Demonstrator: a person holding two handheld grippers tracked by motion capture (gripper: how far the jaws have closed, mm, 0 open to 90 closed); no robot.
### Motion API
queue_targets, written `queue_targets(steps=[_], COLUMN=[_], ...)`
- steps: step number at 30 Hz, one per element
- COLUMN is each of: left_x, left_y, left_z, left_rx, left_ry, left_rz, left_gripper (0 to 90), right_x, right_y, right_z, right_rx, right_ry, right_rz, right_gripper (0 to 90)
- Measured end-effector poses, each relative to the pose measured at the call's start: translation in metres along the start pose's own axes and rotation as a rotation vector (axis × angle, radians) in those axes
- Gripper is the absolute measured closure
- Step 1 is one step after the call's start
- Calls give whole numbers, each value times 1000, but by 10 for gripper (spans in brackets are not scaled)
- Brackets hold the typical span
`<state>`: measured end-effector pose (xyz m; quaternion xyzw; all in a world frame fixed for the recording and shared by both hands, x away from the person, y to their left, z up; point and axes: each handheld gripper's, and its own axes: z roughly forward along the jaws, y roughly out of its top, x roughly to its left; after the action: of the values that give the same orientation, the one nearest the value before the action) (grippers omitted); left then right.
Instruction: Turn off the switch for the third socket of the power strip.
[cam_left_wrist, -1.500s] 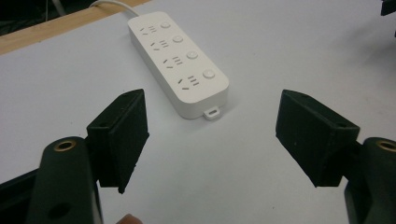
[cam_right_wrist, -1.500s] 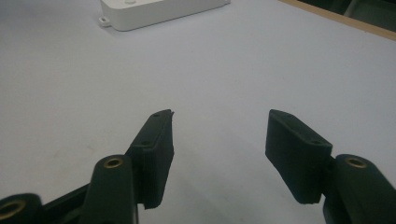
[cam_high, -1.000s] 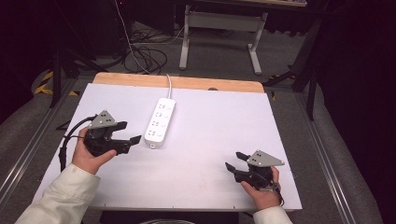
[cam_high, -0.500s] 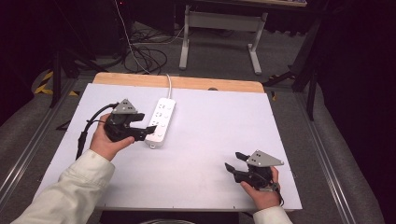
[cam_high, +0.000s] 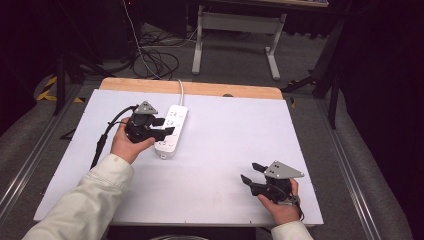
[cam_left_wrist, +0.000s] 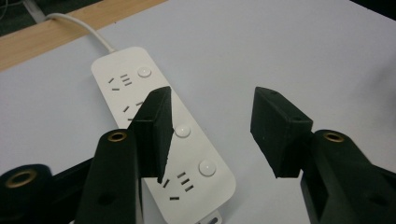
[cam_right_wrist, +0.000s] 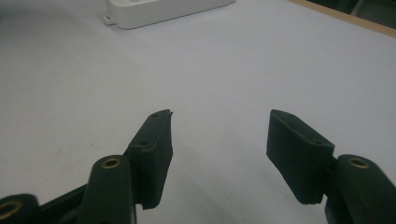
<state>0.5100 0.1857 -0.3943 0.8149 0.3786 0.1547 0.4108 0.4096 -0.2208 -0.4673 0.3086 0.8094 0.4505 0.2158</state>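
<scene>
Left tool (cam_left_wrist: 210, 135), jaws just closing yet gripping nothing, hides part of the power strip (cam_left_wrist: 187, 140).

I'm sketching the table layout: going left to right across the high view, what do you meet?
Black cable → left gripper → white power strip → right gripper.
</scene>
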Motion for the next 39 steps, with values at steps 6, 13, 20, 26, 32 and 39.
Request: queue_targets(steps=[6, 13, 20, 26, 32, 39], left_x=[5, 12, 18, 21, 19, 16], left_y=[-1, -4, -10, -14, -16, -19], left_z=[15, 30, 45, 55, 63, 69], left_rx=[-19, -32, -40, -13, -14, 18], left_ry=[23, 2, -20, -12, -39, -30], left_rz=[-24, -18, -2, -17, -28, -11], left_gripper=[571, 689, 820, 900, 900, 900], right_x=[0, 0, 0, 0, 0, 0], right_y=[0, 0, 0, 0, 0, -1], right_z=[0, 0, 0, 0, 0, 0], right_rx=[0, -5, -5, 1, 0, 2], right_ry=[2, 0, 0, -5, -4, -4], right_rz=[-3, -5, -8, -6, -10, -9], right_gripper=[414, 414, 411, 411, 411, 411])
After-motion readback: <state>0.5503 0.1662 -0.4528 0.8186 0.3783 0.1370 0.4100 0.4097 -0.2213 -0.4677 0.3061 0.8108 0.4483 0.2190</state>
